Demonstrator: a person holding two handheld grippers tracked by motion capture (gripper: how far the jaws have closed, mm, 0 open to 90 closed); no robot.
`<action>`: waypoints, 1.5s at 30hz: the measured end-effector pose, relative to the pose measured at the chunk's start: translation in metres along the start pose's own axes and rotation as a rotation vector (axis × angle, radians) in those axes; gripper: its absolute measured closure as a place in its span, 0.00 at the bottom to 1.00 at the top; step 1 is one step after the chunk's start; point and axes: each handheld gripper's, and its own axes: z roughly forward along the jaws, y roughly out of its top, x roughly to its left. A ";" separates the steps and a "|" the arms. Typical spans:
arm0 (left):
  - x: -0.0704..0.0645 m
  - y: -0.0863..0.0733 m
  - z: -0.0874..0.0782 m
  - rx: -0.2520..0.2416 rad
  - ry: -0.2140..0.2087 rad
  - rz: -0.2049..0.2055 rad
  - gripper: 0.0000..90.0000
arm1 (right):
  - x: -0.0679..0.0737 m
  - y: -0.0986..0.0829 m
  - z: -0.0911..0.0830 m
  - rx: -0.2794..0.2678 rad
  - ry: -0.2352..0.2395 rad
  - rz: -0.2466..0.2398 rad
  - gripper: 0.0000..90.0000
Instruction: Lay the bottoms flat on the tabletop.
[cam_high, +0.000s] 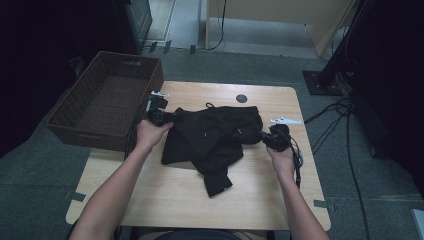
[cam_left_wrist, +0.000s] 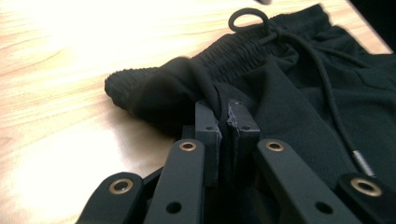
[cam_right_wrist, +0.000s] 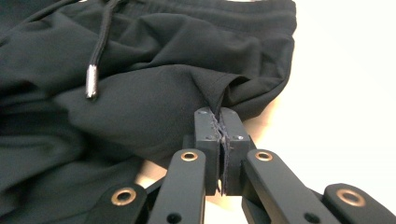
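Black drawstring shorts (cam_high: 212, 137) lie crumpled in the middle of the wooden table (cam_high: 165, 195). My left gripper (cam_high: 167, 118) is shut on the shorts' left side; in the left gripper view its jaws (cam_left_wrist: 227, 116) pinch black cloth just below the elastic waistband (cam_left_wrist: 219, 60). My right gripper (cam_high: 262, 136) is shut on the right side; in the right gripper view the jaws (cam_right_wrist: 219, 122) clamp a fold of the shorts (cam_right_wrist: 154, 84). A drawstring with a metal tip (cam_right_wrist: 92, 80) lies across the cloth.
A dark wicker basket (cam_high: 107, 100) stands at the table's left edge, partly off it. A small round dark hole (cam_high: 241, 98) marks the table's far side. Cables (cam_high: 345, 130) trail over the floor to the right.
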 end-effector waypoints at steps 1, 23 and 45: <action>0.001 0.002 0.009 0.020 0.009 0.009 0.95 | -0.007 0.005 0.007 0.020 -0.007 0.005 0.98; 0.019 -0.004 0.037 0.099 0.056 -0.041 0.67 | -0.034 0.010 0.027 0.072 -0.065 0.041 0.73; -0.029 -0.030 -0.026 0.020 -0.002 0.099 0.49 | 0.032 -0.011 -0.002 0.014 0.127 -0.045 0.73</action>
